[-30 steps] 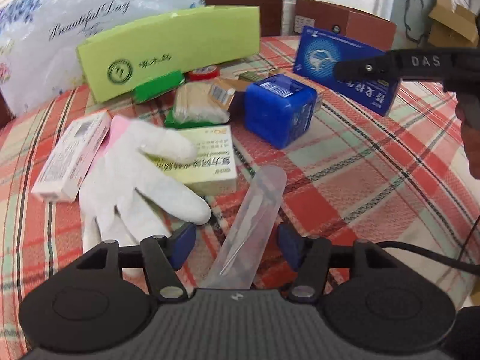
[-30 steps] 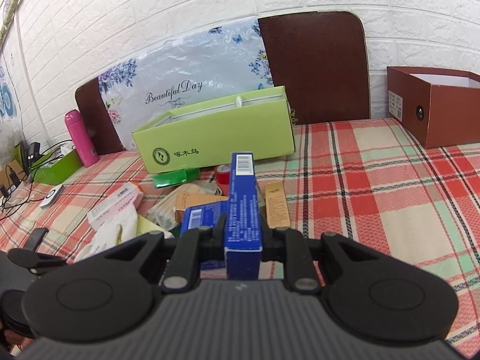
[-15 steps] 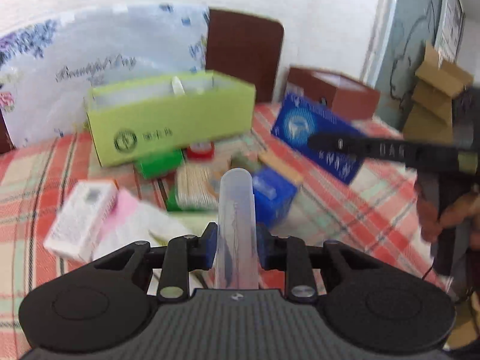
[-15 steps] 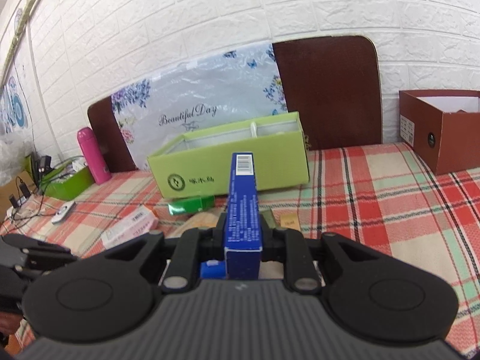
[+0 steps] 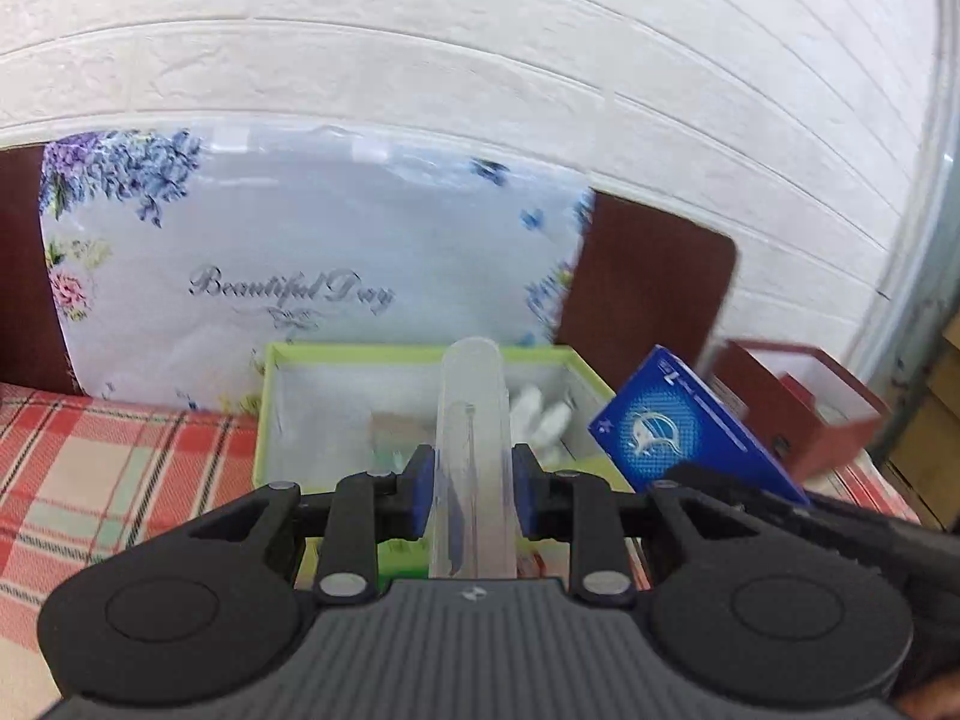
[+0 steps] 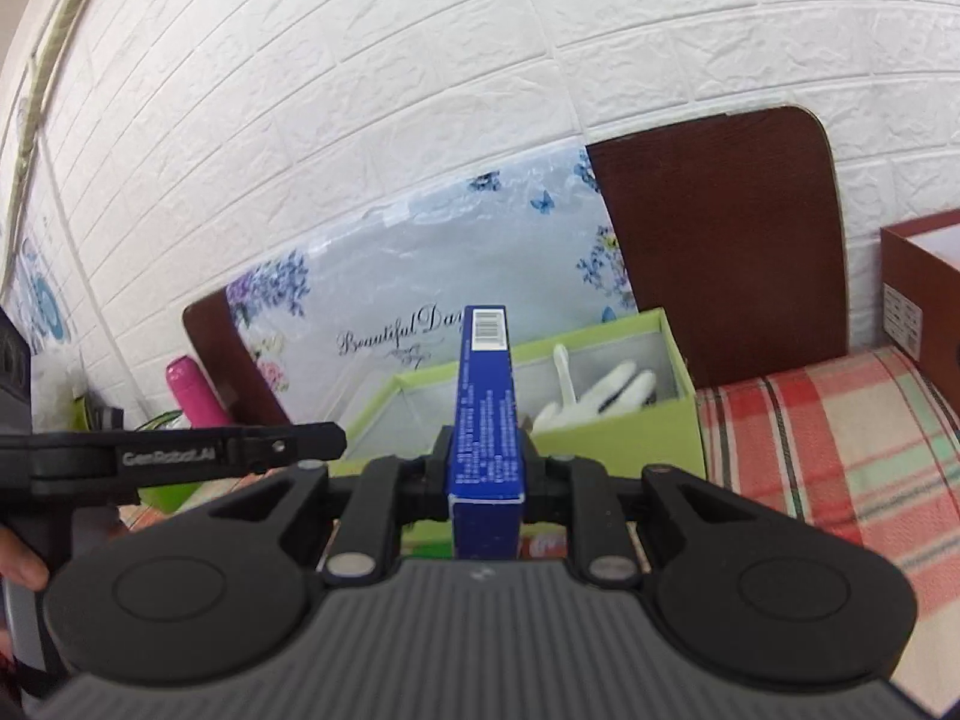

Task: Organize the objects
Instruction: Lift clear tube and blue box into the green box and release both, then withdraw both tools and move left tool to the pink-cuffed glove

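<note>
The left gripper (image 5: 471, 495) is closed on a clear, slim plastic tube case (image 5: 474, 456) that sticks out ahead of its pads, over the open lime-green cardboard box (image 5: 282, 420); it looks light, rigid and slick, so a firm hold low on its sides suits it. The right gripper (image 6: 486, 474) is clamped on a flat blue cardboard carton (image 6: 486, 420) held edge-up just before that box, light and crushable, best held across its broad faces.

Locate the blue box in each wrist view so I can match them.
Left wrist: blue box right of centre, tilted, beside the green box.
Right wrist: blue box centre, edge-on in the right gripper.
Shared landmark: white glove inside the green box.
</note>
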A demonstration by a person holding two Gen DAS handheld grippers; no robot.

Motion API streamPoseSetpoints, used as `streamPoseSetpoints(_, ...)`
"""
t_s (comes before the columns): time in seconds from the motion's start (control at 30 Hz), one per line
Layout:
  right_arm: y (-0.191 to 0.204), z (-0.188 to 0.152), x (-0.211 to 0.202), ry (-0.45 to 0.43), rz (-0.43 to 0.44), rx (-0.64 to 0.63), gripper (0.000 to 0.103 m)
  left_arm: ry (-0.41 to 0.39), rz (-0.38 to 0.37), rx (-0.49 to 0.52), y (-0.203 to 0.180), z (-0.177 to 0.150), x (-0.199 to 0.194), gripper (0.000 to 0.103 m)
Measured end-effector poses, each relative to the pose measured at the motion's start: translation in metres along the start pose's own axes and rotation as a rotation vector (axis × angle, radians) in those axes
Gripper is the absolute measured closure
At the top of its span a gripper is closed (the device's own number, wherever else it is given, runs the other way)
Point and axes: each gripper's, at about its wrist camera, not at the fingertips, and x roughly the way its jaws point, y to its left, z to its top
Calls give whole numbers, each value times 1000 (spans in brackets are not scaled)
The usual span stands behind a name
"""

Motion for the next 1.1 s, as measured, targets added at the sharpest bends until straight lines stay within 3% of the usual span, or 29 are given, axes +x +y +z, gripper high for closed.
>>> streamPoseSetpoints(0.23, 1, 34, 60, -70, -76, 11, 86, -11, 76, -86, 10, 35, 50, 75)
streamPoseSetpoints(0.33, 0, 39, 89, -107, -162, -12, 86, -80, 72, -121, 17, 38, 71, 75)
streamPoseSetpoints(0.37, 0, 38, 99, -107, -188, -28, 84, -96, 68, -123, 19, 35, 77, 59)
streamPoseSetpoints(0.43, 1, 32, 120, -39, -217, -97, 43, -48, 94, -123, 25, 29, 84, 30)
streamPoseSetpoints(0.47, 2, 26, 124, -14, -229, -126, 28, -42, 110, -128, 29, 23, 83, 30)
streamPoseSetpoints(0.53, 2, 11, 119, -40, -205, -203, 27, -26, 98, -128, 38, 12, 80, 30)
streamPoseSetpoints(0.63, 0, -5, 111, -27, -237, -267, 17, 0, 107, -142, 47, -1, 71, 30)
streamPoseSetpoints(0.9, -19, 6, 58, 12, -193, -118, 0, 30, 115, -89, 37, -6, 35, 30)
streamPoseSetpoints(1.1, -14, 22, -6, 17, -160, -91, 0, 75, 124, -1, 10, -16, -2, 29)
